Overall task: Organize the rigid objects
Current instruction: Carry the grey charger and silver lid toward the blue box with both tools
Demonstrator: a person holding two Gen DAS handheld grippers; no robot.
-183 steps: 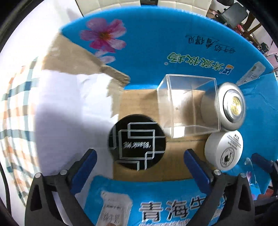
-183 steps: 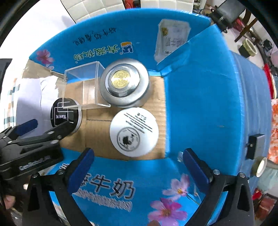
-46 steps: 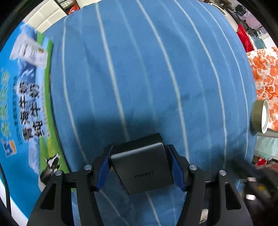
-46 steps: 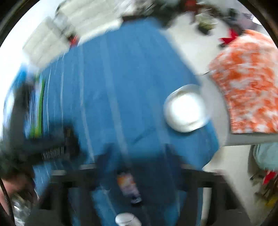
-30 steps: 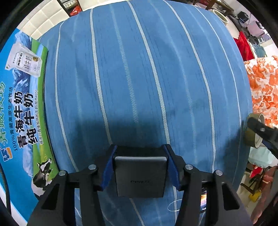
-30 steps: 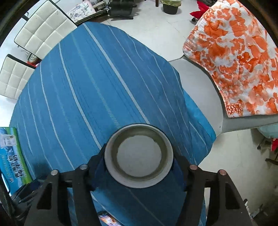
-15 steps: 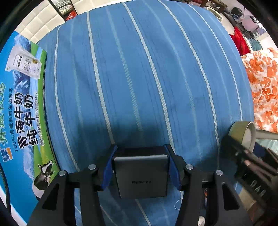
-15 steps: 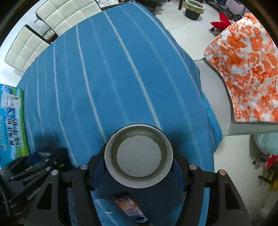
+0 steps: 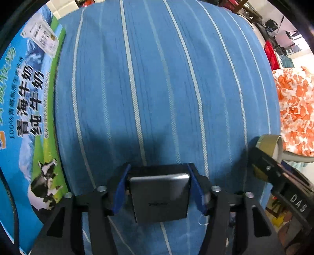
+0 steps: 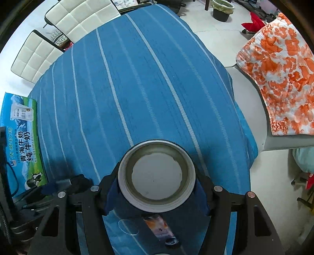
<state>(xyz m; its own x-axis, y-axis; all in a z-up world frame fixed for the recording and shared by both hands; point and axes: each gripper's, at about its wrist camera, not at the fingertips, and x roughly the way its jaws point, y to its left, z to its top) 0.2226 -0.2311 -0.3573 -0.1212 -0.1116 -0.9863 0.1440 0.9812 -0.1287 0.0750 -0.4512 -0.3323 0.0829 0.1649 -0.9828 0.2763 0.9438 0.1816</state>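
— How far along is the task judged to be?
— Midway: a flat grey rectangular power bank (image 9: 159, 196) is pinched in the left tongs (image 9: 159, 188), a round white-rimmed tin (image 10: 156, 177) in the right tongs (image 10: 157, 188), both over the blue striped worktop (image 10: 137, 88).
— And the containers?
— Only the blue printed milk carton (image 10: 18, 125) is seen; its contents are hidden.

Blue striped cloth (image 10: 149, 82) over the counter, white chairs (image 10: 64, 25) behind, bin (image 10: 222, 9), orange-print fabric (image 10: 280, 70) off right.
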